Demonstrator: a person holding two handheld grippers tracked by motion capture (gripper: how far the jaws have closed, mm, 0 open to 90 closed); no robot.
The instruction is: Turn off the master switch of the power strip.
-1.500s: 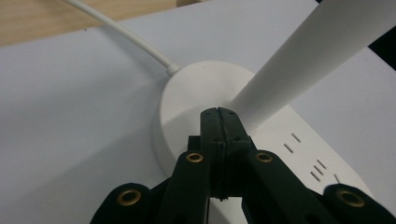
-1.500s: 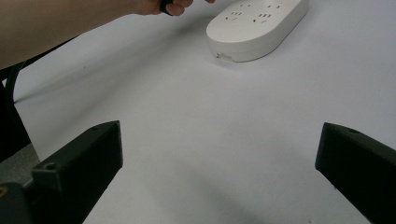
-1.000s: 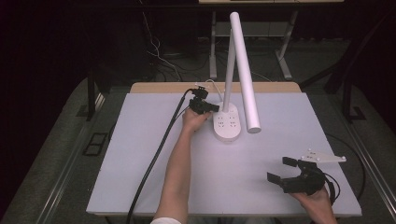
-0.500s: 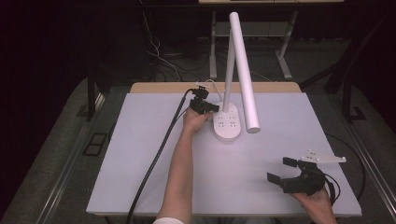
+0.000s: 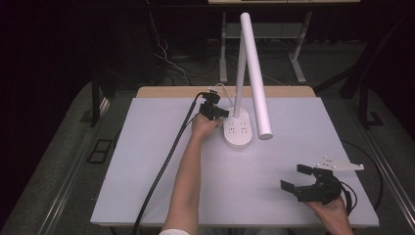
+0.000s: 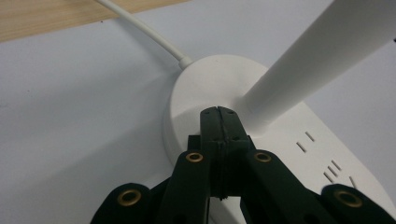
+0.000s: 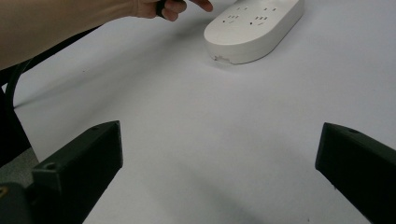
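Observation:
A white desk lamp stands at the table's far middle; its oval base [image 5: 239, 133] carries several power sockets, and its long tube head [image 5: 255, 73] slants down to the right. My left gripper [image 5: 221, 113] is shut with nothing between the jaws, its tips pressed on the top of the base [image 6: 205, 88] beside the lamp's stem [image 6: 308, 60]. The lamp's white cord [image 6: 144, 32] runs off toward the wooden table edge. My right gripper [image 5: 296, 177] rests near the front right corner, jaws wide open and empty, facing the base [image 7: 252, 28] from a distance.
The table has a pale grey mat [image 5: 147, 161] with a wooden strip [image 5: 166, 91] along its far edge. A black cable [image 5: 166, 161] trails from the left gripper across the mat to the front. A forearm [image 5: 188, 176] lies over the mat's middle. Desk legs and wires show on the dark floor behind.

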